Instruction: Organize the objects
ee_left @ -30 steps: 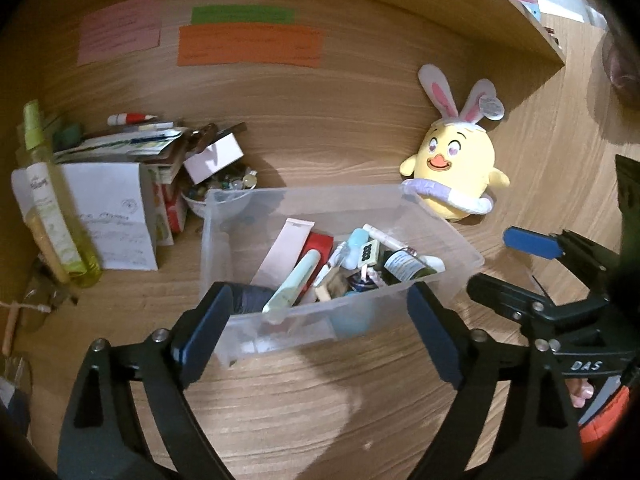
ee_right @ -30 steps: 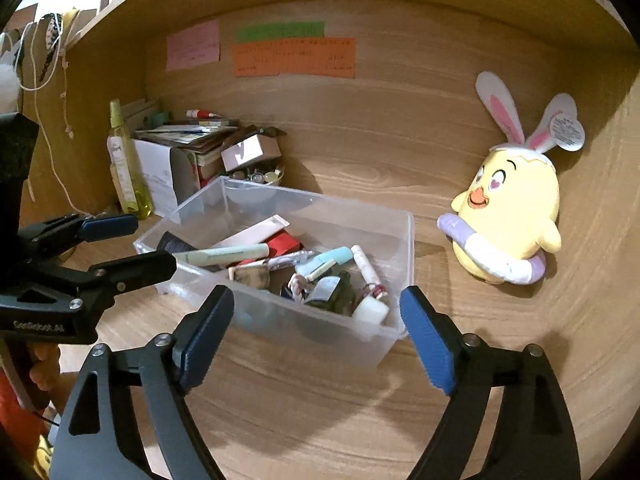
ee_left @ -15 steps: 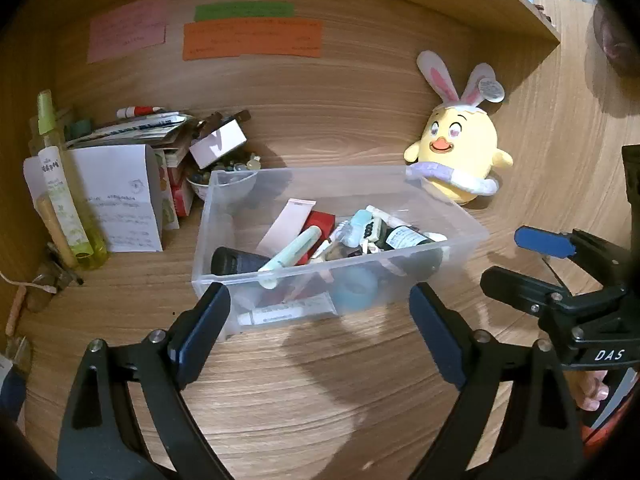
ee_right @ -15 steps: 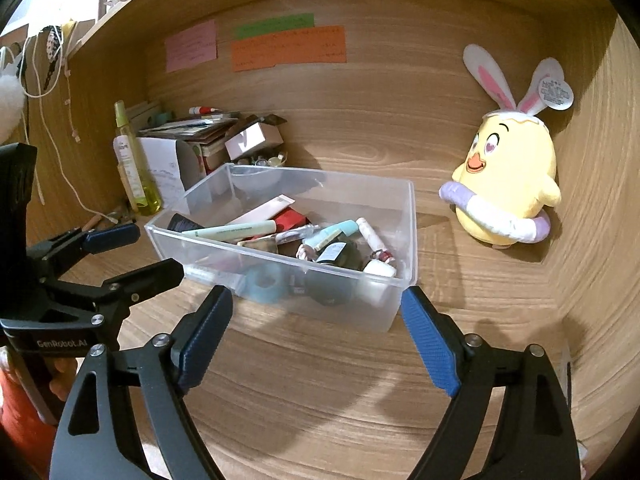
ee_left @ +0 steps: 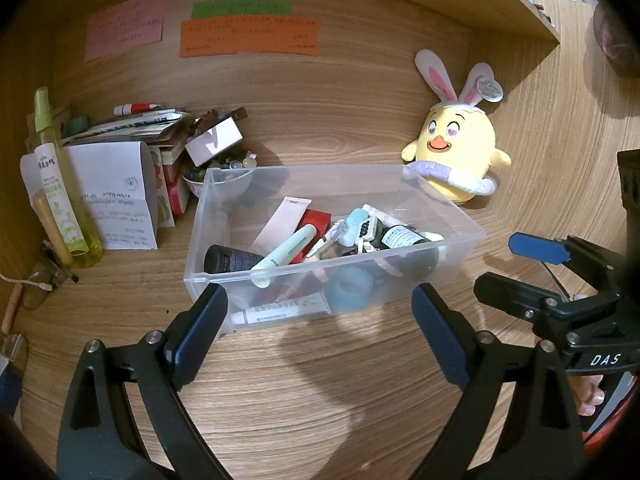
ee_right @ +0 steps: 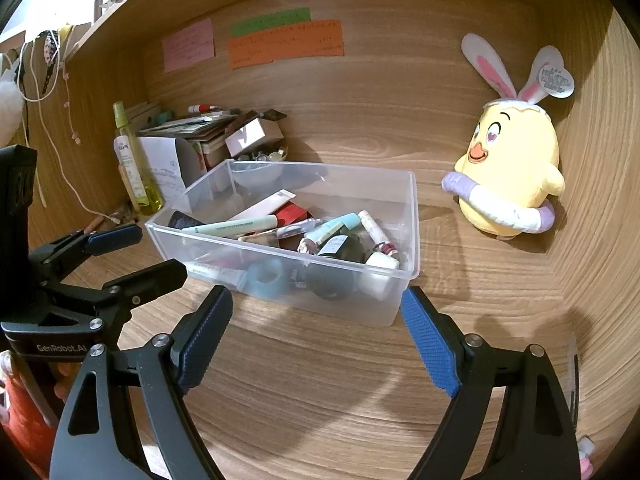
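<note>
Wood-grain surface (ee_left: 304, 392) and back wall frame a clear plastic bin (ee_left: 460, 228) that already holds a jumble of tubes, small bottles and a blue tape roll (ee_left: 351, 295). Both tools hover just in front of the bin, the left tool (ee_left: 320, 320) and the right tool (ee_right: 316, 320) each spread wide and empty. Left of the bin sit a stack of papers and boxes (ee_left: 132, 152) and a spray bottle (ee_left: 60, 184); right of it, a chick plush (ee_left: 456, 152). This fits either gathering underway or sorting finished; any further pick calls for a loose item.
</note>
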`<state>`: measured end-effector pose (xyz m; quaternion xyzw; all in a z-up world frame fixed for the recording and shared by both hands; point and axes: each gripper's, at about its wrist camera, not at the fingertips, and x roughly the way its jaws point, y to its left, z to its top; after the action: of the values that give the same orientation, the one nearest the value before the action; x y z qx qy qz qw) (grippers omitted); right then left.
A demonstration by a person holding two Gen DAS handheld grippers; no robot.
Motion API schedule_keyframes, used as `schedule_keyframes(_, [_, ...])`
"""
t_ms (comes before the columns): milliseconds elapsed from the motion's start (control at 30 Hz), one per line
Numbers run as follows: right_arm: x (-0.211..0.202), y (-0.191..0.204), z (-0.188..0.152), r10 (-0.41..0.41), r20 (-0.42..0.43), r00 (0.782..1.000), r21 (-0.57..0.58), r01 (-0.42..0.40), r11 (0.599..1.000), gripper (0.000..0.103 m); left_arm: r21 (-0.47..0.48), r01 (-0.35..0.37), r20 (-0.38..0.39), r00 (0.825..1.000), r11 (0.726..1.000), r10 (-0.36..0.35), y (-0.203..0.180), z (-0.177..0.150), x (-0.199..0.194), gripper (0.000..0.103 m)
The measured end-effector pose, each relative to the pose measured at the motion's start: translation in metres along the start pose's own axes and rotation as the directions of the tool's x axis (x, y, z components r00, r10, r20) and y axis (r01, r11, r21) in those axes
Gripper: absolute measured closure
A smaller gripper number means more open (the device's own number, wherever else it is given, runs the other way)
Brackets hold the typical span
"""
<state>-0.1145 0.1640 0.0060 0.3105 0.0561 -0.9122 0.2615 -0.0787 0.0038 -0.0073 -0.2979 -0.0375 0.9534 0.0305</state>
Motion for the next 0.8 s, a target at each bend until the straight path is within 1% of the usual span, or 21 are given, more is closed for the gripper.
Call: schedule_keyframes(800, [-0.001, 0.0051, 0.0021, 0.005, 0.002, 1.0, -0.012, -0.005, 1.0, 0.018, -0.011, 0.0, 0.003, 1.0, 1.0, 0.0, -0.001, -0.0015, -0.0025, 0.007])
